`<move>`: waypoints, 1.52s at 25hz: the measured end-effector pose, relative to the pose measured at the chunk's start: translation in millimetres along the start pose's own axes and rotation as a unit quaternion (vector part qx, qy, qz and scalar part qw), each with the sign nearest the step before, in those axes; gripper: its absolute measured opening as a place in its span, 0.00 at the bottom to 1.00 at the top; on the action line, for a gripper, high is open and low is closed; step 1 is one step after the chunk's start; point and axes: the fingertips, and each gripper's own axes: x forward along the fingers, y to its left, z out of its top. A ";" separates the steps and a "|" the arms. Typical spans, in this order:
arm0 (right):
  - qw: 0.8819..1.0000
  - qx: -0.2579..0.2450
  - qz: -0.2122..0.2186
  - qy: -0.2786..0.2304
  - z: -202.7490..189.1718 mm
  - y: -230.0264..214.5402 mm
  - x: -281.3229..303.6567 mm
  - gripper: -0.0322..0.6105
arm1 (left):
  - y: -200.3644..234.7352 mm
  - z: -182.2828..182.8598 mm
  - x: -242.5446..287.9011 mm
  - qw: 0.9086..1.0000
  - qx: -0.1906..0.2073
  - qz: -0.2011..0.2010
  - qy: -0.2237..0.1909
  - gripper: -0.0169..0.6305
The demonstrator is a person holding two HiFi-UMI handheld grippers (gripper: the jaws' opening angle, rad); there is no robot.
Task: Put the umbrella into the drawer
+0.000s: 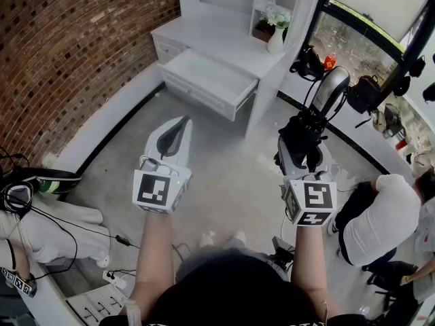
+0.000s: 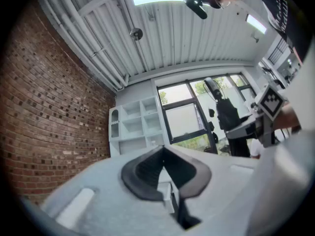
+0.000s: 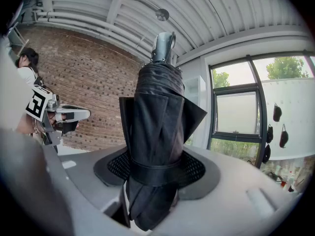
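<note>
A folded black umbrella (image 1: 308, 126) with a silver handle stands upright in my right gripper (image 1: 300, 153), strapped round its middle. In the right gripper view the umbrella (image 3: 157, 122) fills the centre, and the right gripper (image 3: 155, 170) is shut on its lower part, both pads pressing the fabric. My left gripper (image 1: 178, 124) is held out beside it at about the same height, shut with nothing in it; its pads meet at the tip in the left gripper view (image 2: 163, 151). The white drawer (image 1: 207, 80) stands pulled open ahead, below the desk top.
A white desk with shelves (image 1: 224, 32) carries a vase of flowers (image 1: 276, 36). A brick wall (image 1: 75, 46) runs along the left. A person in a white shirt (image 1: 380, 223) crouches at the right. Cables and a power strip (image 1: 112, 276) lie at the lower left.
</note>
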 end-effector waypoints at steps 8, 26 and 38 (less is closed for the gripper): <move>1.000 0.000 0.015 -0.003 -7.5 -35.7 8.7 0.45 | -21.7 1.7 29.7 1.000 0.003 0.016 0.000 0.03; 0.998 0.006 0.049 0.025 -40.7 -82.3 42.4 0.45 | -33.3 -14.5 73.7 0.999 0.009 0.048 0.016 0.03; 0.999 0.010 0.040 0.031 -43.7 -89.3 120.0 0.45 | 28.0 -49.6 130.3 0.998 -0.001 0.057 0.017 0.03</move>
